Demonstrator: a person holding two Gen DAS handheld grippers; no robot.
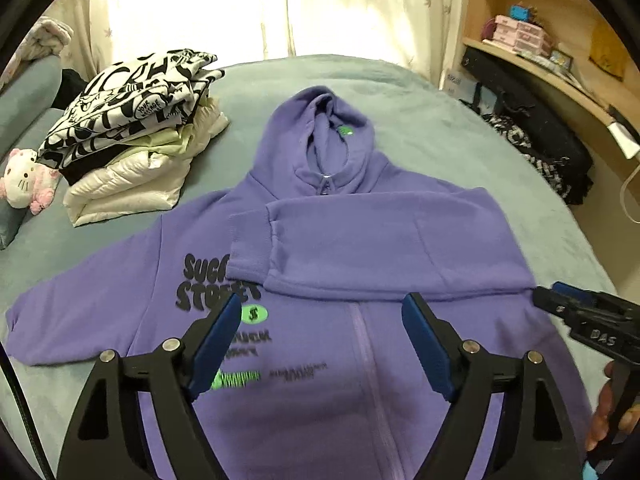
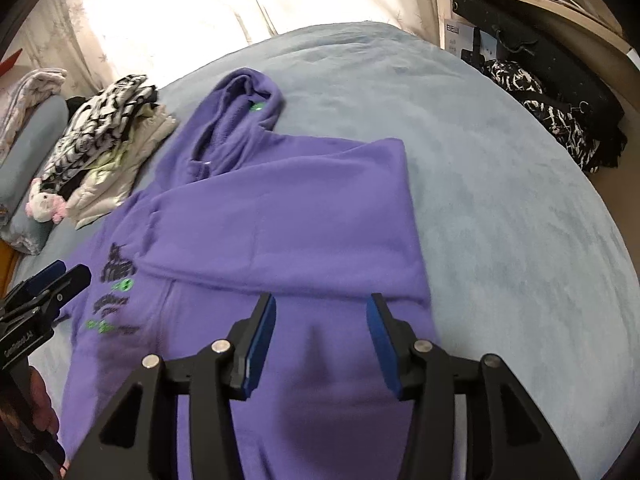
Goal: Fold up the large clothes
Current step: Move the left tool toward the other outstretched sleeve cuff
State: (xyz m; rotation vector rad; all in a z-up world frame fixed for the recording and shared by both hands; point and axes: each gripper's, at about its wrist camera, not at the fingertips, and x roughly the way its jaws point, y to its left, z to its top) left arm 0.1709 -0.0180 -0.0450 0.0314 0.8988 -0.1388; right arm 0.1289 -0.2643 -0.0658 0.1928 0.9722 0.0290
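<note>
A: The purple hoodie (image 1: 320, 240) lay flat mid-bed (image 1: 460, 128), one sleeve folded across the chest. Both grippers' jaws were open, empty.

B: The left sleeve (image 1: 88, 312) was still spread; a sloppy grab could drag the folded one loose.

Bed (image 1: 460, 128) with grey-blue cover, carrying clothes and a toy.

Purple zip hoodie (image 1: 360, 248) lies flat at centre, front up, hood toward the curtain side, one sleeve folded across the chest, the other spread out on the cover. Well apart from the hood, a stack of folded clothes (image 1: 132, 136): black-and-white print garment on top, pale puffy jacket at the bottom, touching the cover. A white-and-pink plush cat (image 1: 26, 180) leans against the stack's outer side. A grey-blue pillow (image 2: 28, 148) sits at the bed's edge beyond the stack.
</note>
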